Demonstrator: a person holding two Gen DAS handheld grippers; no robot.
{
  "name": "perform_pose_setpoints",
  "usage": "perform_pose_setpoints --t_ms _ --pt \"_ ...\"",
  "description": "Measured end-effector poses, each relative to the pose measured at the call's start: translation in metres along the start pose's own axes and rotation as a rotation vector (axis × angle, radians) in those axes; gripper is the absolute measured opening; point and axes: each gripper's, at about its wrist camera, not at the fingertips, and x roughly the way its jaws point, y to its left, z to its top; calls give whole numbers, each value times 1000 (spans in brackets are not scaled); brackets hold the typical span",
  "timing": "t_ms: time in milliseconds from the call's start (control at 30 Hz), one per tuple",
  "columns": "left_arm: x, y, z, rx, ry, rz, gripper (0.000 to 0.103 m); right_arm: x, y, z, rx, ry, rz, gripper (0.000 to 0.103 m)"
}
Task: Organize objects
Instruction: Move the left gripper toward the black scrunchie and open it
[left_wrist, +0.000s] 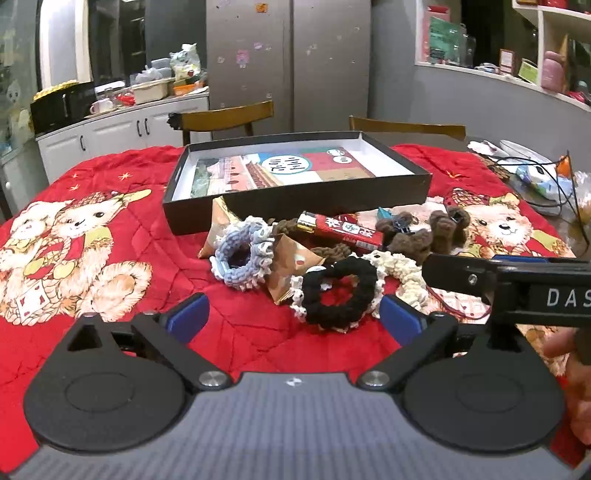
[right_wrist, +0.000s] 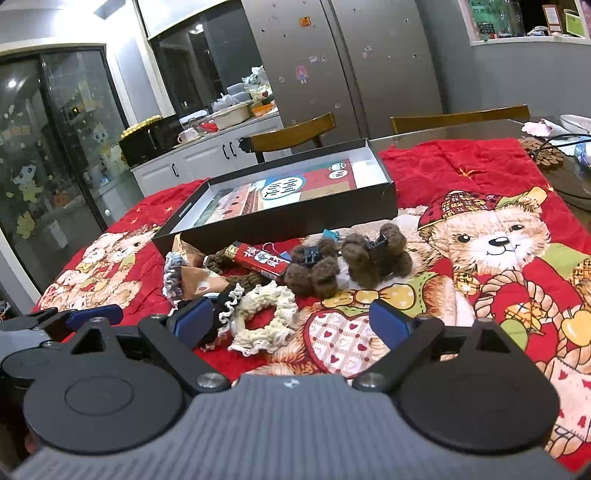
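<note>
A red bear-print blanket (left_wrist: 122, 199) covers the table and carries everything else. Toward the far edge lies a shallow black box (left_wrist: 295, 184), open at the top, with a printed sheet flat on its floor; much of that floor is uncovered. Its near wall stands just behind the pile of small items.

The pile runs in a band along the box's near wall. Two brown plush clips (right_wrist: 373, 258) sit at the right end. A red packet (left_wrist: 345, 230) lies across the middle, resting on brown braided cord. A blue-grey scrunchie (left_wrist: 240, 254) is at the left, touching a tan paper wrapper (left_wrist: 291, 269). Nearest the tools are a black scrunchie (left_wrist: 338, 295) and a cream scrunchie (right_wrist: 264, 317), touching each other.

Bare blanket lies left of the pile and to its right, over the bear print.

Left gripper (left_wrist: 293, 319): jaws spread wide, holding nothing; the black scrunchie sits just ahead, near its right finger. Right gripper (right_wrist: 291, 325): jaws likewise spread and empty, the cream scrunchie lying between its fingers on the blanket.
</note>
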Motion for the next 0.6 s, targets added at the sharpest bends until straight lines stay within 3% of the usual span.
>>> perform_pose_setpoints --t_ms 200,400,467,600 --pt "9 -5 -2 13 3 -4 89 9 -5 -2 30 11 19 93" --pt "26 -4 -1 -43 49 -8 65 19 1 -3 -16 -1 23 91" --pt "29 -4 -1 -63 51 -4 57 22 1 -3 -5 4 38 87" --pt "32 -3 -4 -75 36 18 43 30 -2 -5 23 30 55 65"
